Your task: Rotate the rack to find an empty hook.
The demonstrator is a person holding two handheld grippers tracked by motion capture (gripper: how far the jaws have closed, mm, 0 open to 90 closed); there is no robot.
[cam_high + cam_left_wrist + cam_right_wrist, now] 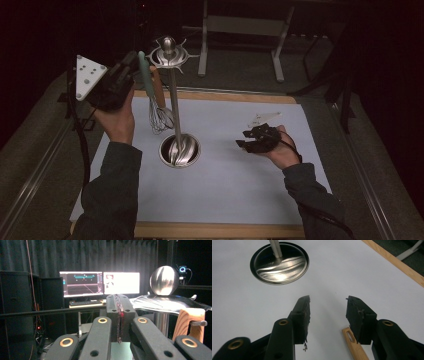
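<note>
On the white surface (240, 190) stands a metal utensil stand (174, 100). Its round base dish (179, 150) sits a little left of the middle of the surface, and nothing loose lies in this dish; the pole rises from it to a top plate with a ball knob (168, 45). From the top plate hang a wire whisk (159, 118) with a pale green handle and, just beside it, a utensil with a wooden handle (158, 86), both toward the far left part of the surface.

The left gripper (131, 64) is held high near the far left corner, level with the top plate and very near the two handles. In the left gripper view its jaws are pressed together with nothing between them, and the knob (164, 280) and the wooden handle (188, 322) show to the right of the jaws, apart from them. Two lit monitors (102, 283) show behind.

The right gripper (251, 140) rests low over the right half of the surface, its jaws wide apart and holding nothing. The right gripper view shows the base dish (279, 263) beyond the jaws, well apart, and a flat wooden handle with a slot (354, 343) lying on the surface under the right jaw. In the high view a pale flat utensil (264, 119) lies just beyond this gripper.
</note>
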